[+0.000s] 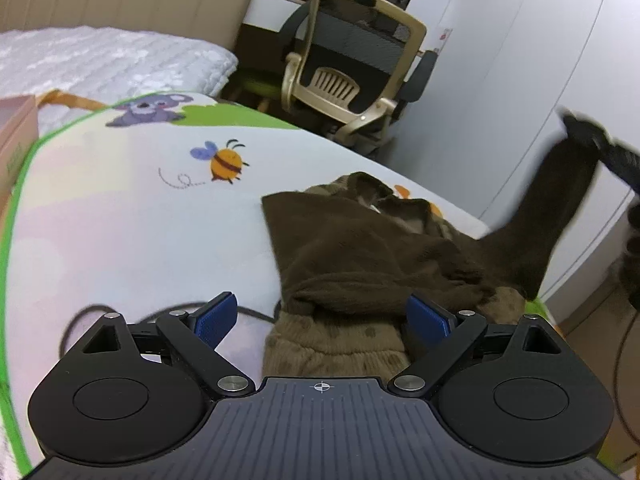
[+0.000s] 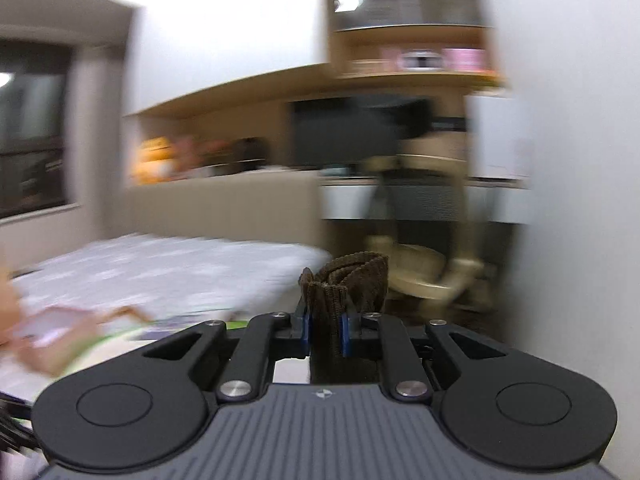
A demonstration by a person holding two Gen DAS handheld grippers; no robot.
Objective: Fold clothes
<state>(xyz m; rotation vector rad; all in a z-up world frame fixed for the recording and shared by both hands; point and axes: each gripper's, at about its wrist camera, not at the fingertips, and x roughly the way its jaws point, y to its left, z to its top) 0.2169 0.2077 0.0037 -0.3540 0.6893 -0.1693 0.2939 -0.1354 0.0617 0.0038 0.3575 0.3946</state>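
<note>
On a bed spread with a cartoon play mat (image 1: 120,216), I work a brown garment (image 1: 360,248) that lies bunched near the mat's right edge; part of it is doubled over a paler, dotted layer (image 1: 332,340), the collar area is rumpled and no tidy rectangle shows yet. My left gripper (image 1: 322,316) hovers low over the near hem, its jaws spread wide with blue pads either side of the cloth and pinching nothing. My right gripper (image 2: 325,330) has its jaws pressed together on a ribbed cuff (image 2: 352,276) of the same garment; in the left wrist view that sleeve (image 1: 552,216) rises taut off the heap toward the right, and the right wrist view is streaked with blur, which suggests a quick swing. I judge the folding early to midway: one sleeve is being carried inward; the body, the hem and the final squaring remain. An office chair (image 1: 352,64) stands beyond the bed.
</note>
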